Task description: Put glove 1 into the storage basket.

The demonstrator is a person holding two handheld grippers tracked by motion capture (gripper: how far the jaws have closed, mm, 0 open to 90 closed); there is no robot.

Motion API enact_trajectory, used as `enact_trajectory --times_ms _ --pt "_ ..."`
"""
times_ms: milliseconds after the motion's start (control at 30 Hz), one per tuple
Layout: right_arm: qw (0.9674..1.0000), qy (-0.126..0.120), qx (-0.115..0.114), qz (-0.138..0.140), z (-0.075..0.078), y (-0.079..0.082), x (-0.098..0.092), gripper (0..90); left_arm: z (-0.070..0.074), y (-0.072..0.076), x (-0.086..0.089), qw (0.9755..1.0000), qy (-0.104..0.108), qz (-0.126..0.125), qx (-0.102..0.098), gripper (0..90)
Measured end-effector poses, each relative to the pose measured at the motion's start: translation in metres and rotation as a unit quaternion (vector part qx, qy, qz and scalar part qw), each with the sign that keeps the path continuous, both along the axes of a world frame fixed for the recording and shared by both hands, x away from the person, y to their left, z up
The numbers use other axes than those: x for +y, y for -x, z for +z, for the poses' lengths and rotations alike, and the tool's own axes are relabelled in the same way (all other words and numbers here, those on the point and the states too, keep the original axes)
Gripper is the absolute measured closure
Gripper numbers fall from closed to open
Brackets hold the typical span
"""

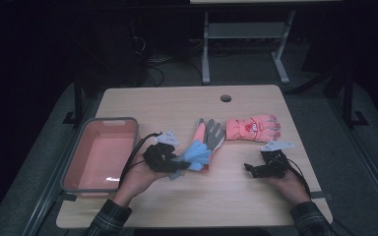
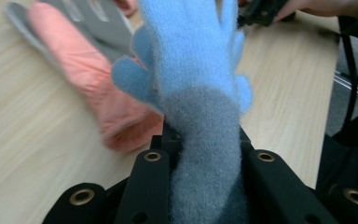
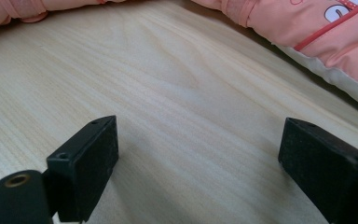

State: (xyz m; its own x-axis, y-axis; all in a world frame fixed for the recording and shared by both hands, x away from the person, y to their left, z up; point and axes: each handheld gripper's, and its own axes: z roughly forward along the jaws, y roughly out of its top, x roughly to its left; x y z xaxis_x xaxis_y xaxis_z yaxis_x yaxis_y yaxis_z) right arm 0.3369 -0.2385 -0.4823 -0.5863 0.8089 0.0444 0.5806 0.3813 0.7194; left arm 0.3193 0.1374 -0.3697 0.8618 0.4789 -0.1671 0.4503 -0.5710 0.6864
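Blue glove (image 2: 191, 60) clamped between black jaws

High view: overhead, facing forward-down, far. Gripper views: close, low over table (image 1: 187, 105); both share its wood top.

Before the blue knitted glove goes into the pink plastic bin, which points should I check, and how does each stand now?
1. Left gripper clamped on the blue knitted glove's grey cuff: ok.
2. Glove clear of the grey-and-pink work glove: cannot tell.
3. Pink plastic bin empty: ok.
4. Right gripper open, holding nothing: ok.
5. Pink padded ski glove away from the route: ok.
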Motion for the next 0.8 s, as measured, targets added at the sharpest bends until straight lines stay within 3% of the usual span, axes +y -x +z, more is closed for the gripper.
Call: enact_trajectory --times_ms 500,800 --pt "1.0000 0.000 0.000 0.000 0.000 0.000 0.000 11.3 0.026 -0.016 0.046 0.9971 -0.007 0.073 -0.019 75.7" --pt "1.0000 0.000 0.000 -0.001 0.000 0.000 0.000 11.3 0.029 -0.025 0.082 0.9920 -0.010 0.123 -0.025 75.6"
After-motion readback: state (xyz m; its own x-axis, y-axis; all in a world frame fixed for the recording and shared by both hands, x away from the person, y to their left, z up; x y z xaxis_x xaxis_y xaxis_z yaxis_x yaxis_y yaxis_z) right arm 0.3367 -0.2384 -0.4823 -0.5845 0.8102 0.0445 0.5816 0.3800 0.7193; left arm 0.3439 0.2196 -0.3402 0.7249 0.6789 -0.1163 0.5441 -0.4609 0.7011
